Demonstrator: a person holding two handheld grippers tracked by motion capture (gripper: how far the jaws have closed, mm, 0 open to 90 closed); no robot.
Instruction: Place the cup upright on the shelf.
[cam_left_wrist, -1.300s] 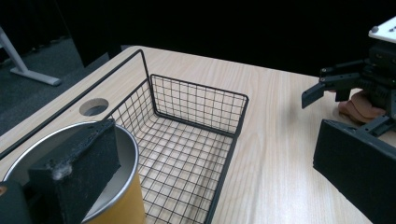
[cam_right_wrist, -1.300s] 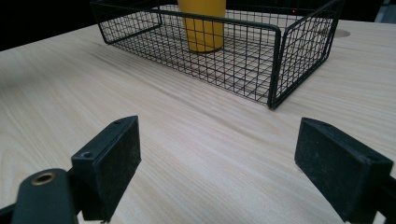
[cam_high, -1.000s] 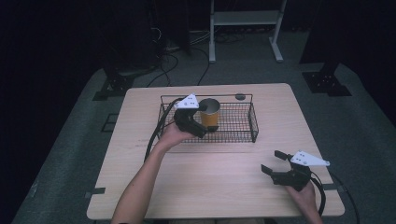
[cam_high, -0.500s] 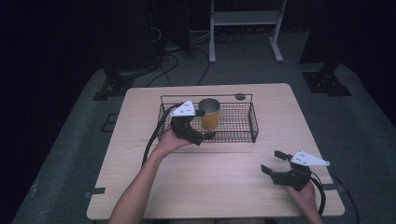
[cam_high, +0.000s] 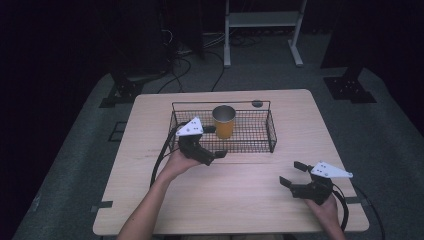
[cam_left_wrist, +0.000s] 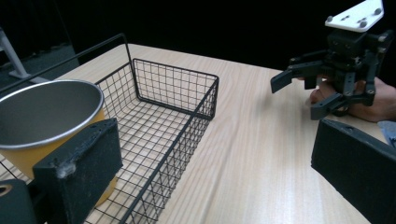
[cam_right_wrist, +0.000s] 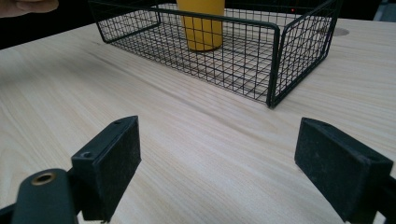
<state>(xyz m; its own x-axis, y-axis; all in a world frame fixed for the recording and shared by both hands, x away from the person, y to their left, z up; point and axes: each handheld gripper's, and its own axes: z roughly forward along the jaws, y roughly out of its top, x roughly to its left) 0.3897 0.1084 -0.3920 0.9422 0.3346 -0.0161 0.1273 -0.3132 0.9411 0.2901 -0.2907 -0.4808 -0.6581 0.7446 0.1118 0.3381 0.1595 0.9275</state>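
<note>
Jaws on my left gripper (cam_high: 216, 142) stand spread wide, holding nothing. Seen along them in the left gripper view, the near pad sits low at the bottom left, just in front of the yellow cup (cam_left_wrist: 49, 123), and the other pad fills the bottom right corner, out over bare table (cam_left_wrist: 261, 154). The cup lies left of the gap, not inside it; I cannot tell whether the left pad touches the cup wall.

From the high view I read the cup (cam_high: 224, 121) upright inside the wire basket (cam_high: 270, 131), toward the basket's left half. One left jaw reaches over the basket's near rim close to the cup; the other hangs outside that rim, over the tabletop. The cup's inside shows grey metal with nothing in it.

Right gripper (cam_high: 293, 174) jaws are likewise released and wide apart, low over the table near its front right. Along them in the right gripper view, the wood grain runs between the two pads, and the basket (cam_right_wrist: 275, 60) sits well ahead of the gap, its near corner slightly right of centre. The cup (cam_right_wrist: 203, 25) stands beyond the mesh, ahead and left of centre.

In the left gripper view the right gripper (cam_left_wrist: 299, 91) appears farther off, beyond the right pad, held in a hand (cam_left_wrist: 373, 100).
</note>
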